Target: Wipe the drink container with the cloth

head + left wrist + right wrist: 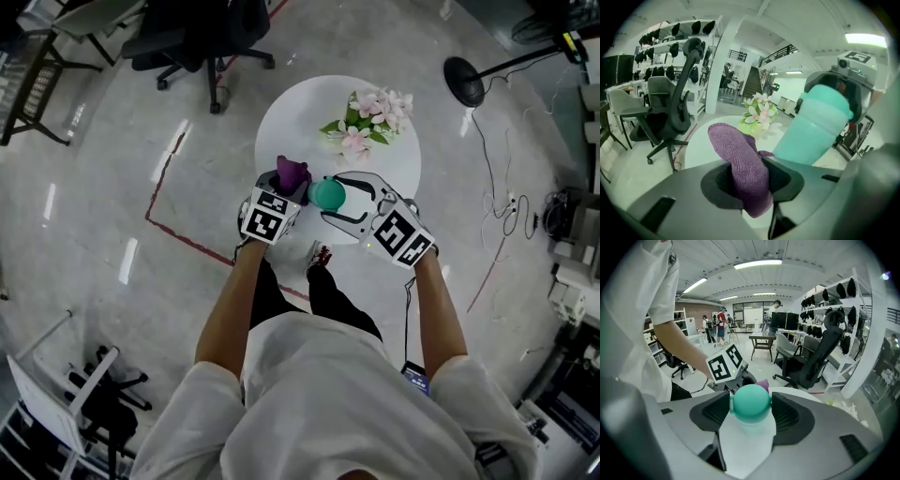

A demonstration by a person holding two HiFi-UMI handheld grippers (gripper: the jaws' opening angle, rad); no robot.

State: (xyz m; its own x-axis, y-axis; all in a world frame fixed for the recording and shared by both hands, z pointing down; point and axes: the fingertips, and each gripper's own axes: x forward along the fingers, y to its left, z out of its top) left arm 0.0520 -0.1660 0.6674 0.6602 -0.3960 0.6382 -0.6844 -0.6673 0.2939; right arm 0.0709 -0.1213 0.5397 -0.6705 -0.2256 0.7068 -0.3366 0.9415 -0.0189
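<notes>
Head view: left gripper (287,186) and right gripper (339,199) met over the round white worktop (300,112), with the purple knitted cloth (292,173) just beside the teal plastic drink container (327,193). Left gripper view: jaws pinched the cloth; contact with the container unclear. Right gripper view: jaws clamped the container's domed top. Both grasps looked done; the wiping seemed still to do.

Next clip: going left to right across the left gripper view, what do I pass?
Office chair → purple cloth → teal drink container. The flowers overlap the cloth, so I leave them out of the order.
</notes>
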